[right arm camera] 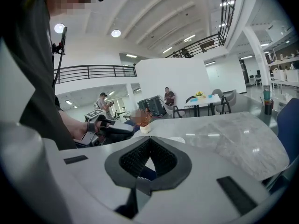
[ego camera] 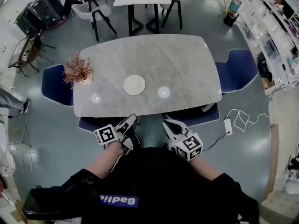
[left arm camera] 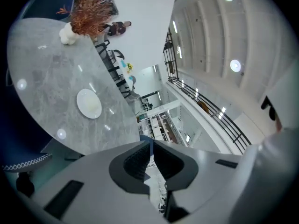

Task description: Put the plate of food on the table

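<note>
Gripping nothing, left tool [ego camera: 131,120] and right tool [ego camera: 167,124], both closed, hang short of plate [ego camera: 134,85].

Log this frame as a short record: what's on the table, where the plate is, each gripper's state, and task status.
table: grey marble-look table, blue chairs around it
plate: round white plate lying flat on the table, towards the near edge; food not discernible
other item: dried reddish plant in a white vase at the table's left end
left gripper: fingers together, nothing held, short of the near table edge
right gripper: fingers together, nothing held, short of the near table edge
status: plate on table, untouched by either gripper
</note>
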Demonstrator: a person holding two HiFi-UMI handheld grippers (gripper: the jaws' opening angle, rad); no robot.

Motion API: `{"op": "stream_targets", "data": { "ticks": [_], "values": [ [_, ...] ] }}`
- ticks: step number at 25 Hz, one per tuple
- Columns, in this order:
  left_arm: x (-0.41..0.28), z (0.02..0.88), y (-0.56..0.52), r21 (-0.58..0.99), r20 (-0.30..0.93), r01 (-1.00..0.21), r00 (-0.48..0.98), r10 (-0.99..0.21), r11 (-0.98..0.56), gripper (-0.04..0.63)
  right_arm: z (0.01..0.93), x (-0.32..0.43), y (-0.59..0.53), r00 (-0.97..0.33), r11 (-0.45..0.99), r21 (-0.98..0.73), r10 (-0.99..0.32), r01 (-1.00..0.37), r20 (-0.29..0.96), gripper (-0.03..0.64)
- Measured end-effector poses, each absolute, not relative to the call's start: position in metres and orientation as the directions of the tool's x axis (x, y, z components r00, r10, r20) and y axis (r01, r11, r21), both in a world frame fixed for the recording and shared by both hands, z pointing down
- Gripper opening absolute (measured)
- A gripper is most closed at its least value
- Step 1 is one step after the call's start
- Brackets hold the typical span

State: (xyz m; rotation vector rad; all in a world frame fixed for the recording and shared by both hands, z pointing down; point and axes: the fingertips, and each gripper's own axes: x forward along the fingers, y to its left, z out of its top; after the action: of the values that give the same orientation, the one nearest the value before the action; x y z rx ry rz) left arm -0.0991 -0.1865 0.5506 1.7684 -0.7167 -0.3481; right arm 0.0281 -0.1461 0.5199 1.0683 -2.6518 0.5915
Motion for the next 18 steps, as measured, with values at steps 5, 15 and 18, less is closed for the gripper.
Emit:
{"op": "stream_targets", "data": {
  "ticks": [5,15,18],
  "values": [
    [-0.095,0.536,-0.161,0.854,0.162,-0.411,0.792,-0.589,-0.318,0.009,0.518,0.018,-0.140,-0.741,0.694,-0.273,-0.578,-0.667,0.341,0.011],
    [-0.068,0.495,-0.128,0.605,0.150,-0.499,0.836,-0.527,-0.620,0.009,0.511,0.007,-0.129,-0.781,0.746,-0.256,-0.529,-0.614,0.330,0.011],
    [-0.061,0.492,-0.118,0.563,0.158,-0.494,0.851,-0.501,-0.663,0.009,0.513,0.003,-0.125,-0.789,0.754,-0.263,-0.512,-0.602,0.338,0.011]
  ]
}}
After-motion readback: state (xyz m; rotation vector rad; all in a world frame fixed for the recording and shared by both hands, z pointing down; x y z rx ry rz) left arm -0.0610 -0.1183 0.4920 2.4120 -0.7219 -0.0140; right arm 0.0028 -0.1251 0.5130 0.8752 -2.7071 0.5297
